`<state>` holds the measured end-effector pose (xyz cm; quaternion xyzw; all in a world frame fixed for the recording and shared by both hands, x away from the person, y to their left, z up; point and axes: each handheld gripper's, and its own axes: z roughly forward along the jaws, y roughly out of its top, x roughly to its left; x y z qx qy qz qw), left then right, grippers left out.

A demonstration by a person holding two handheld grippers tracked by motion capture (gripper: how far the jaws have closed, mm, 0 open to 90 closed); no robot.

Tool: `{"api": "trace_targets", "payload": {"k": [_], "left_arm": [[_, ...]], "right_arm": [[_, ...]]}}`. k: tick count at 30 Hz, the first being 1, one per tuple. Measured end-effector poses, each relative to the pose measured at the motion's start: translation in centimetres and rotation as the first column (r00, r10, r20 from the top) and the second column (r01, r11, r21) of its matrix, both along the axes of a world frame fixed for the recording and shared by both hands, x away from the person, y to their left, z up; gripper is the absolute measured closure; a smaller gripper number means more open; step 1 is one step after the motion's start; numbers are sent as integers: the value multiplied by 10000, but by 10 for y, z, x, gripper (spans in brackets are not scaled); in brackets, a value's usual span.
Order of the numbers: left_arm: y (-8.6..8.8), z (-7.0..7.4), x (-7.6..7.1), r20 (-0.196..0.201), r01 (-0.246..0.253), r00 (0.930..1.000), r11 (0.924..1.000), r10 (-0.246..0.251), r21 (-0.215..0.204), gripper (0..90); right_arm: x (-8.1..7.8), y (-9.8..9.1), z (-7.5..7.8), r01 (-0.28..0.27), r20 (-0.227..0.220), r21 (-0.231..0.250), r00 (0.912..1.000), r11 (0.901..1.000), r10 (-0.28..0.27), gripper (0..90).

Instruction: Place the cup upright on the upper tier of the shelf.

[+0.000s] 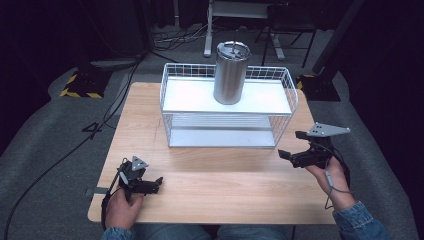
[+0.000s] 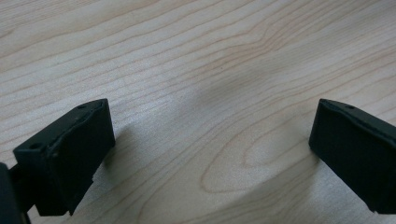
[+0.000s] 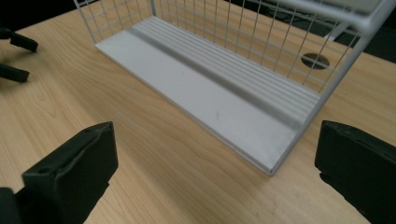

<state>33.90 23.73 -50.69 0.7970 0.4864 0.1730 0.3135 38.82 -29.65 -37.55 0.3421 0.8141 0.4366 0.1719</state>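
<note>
on top shelf [image 1: 200, 95]: steel tumbler [image 1: 230, 73], no readable label; hand-held grippers apart.

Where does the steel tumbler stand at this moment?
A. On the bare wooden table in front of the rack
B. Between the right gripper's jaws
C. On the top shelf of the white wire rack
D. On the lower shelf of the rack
C: in the high view the steel tumbler stands upright on the top shelf of the white wire rack, while both grippers are open and hold nothing.
</note>
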Motion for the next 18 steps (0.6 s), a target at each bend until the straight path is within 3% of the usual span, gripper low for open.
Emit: {"api": "trace_targets", "payload": {"k": [8, 18], "left_arm": [[0, 0, 0, 1, 1, 10000, 10000, -1, -1, 5], [0, 0, 0, -2, 0, 10000, 10000, 0, -1, 5]], "right_arm": [[-4, 2, -40, -24, -503, -164, 9987, 9999, 16, 0], [-9, 5, -79, 138, -772, -129, 9969, 9998, -148, 0]]}}
